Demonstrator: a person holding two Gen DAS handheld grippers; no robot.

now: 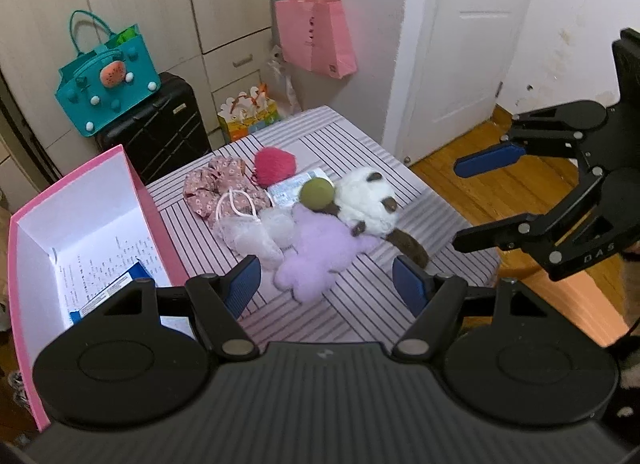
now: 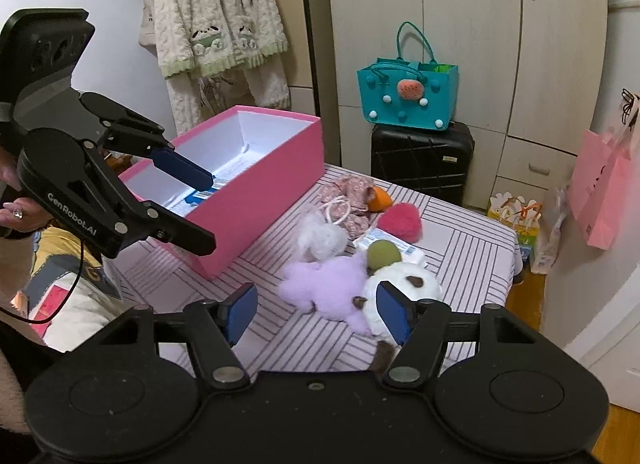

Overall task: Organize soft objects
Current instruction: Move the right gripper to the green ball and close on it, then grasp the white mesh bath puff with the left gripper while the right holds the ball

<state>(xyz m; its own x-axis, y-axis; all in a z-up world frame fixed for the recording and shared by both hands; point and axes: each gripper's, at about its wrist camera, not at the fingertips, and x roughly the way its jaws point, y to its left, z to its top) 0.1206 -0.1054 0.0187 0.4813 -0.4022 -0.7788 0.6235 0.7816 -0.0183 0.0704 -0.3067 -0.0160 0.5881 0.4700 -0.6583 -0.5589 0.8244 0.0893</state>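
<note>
The soft toys are heaped on the striped table, right of the pink box. The left gripper is held open and empty, just short of the purple plush. The right gripper is also open and empty, with the white plush behind its right finger.

Pink box, lilac plush, striped purple-and-white tablecloth.

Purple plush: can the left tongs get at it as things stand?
Probably yes. The left tongs are open and empty, and the purple plush lies just ahead on the striped table, uncovered toward them; only the white plush touches its far side.
</note>
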